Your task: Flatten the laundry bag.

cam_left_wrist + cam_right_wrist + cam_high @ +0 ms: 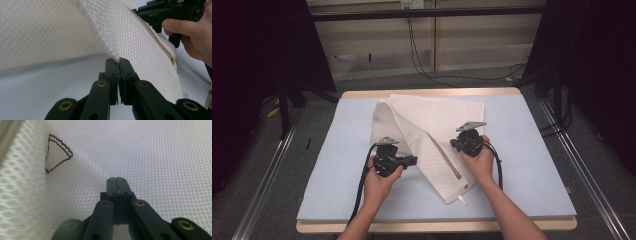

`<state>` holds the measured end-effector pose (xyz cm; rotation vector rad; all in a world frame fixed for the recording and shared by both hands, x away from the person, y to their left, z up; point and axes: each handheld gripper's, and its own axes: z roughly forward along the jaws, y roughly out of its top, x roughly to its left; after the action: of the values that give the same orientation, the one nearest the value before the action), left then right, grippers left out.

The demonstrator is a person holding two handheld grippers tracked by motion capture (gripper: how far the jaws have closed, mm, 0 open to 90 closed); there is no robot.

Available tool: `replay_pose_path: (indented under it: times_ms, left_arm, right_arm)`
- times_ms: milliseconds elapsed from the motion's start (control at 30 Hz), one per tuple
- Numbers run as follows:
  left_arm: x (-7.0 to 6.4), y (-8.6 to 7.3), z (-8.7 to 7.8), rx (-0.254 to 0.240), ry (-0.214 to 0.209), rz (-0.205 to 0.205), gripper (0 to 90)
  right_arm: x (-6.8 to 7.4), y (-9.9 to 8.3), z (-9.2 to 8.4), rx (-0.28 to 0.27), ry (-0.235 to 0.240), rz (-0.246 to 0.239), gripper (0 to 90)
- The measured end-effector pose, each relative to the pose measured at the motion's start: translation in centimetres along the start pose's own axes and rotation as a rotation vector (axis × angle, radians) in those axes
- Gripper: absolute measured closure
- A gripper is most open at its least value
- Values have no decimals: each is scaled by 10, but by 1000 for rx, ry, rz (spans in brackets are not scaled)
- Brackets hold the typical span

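Observation:
A cream waffle-weave towel (432,117) lies partly folded on the pale blue mat (522,165), one long flap running down toward the front edge. My left gripper (413,160) sits at the flap's left edge; in the left gripper view its jaws (118,60) are shut on a pinch of the towel (140,45). My right gripper (454,144) is at the flap's right side. Its jaws (116,180) are shut on a raised ridge of the towel (155,152), near a brown stitched triangle (56,153). The right gripper (170,11) and its hand also appear in the left gripper view.
The mat covers a wooden table (432,226). Black stands (284,107) flank the table's far corners, cables (427,75) trail on the floor behind, and metal rails (584,165) run along both sides. Bare mat lies left and right of the towel.

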<state>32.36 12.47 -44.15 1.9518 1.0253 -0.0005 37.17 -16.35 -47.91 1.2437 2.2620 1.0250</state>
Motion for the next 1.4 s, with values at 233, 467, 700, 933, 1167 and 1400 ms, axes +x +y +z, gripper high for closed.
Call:
replay_pose_path:
  times_ms: [233,467,700,933,1167,1400]
  left_arm:
    - [-2,0,2,6,2,7,873]
    - [-6,-3,0,9,-7,7,872]
    - [-7,-6,-3,20,-7,20,870]
    - [-11,-9,-8,24,-10,27,860]
    - [-9,-12,-9,43,-3,28,809]
    - [-3,-13,-19,29,4,23,673]
  right_arm:
    - [-17,-4,-11,-15,-67,56,900]
    - [-21,-8,-16,-21,-40,83,876]
    - [-8,-6,-29,-53,-21,51,650]
    - [10,-8,-48,-75,33,6,668]
    - [25,-16,-48,-72,107,-28,733]
    - [31,-16,-43,-54,113,-53,733]
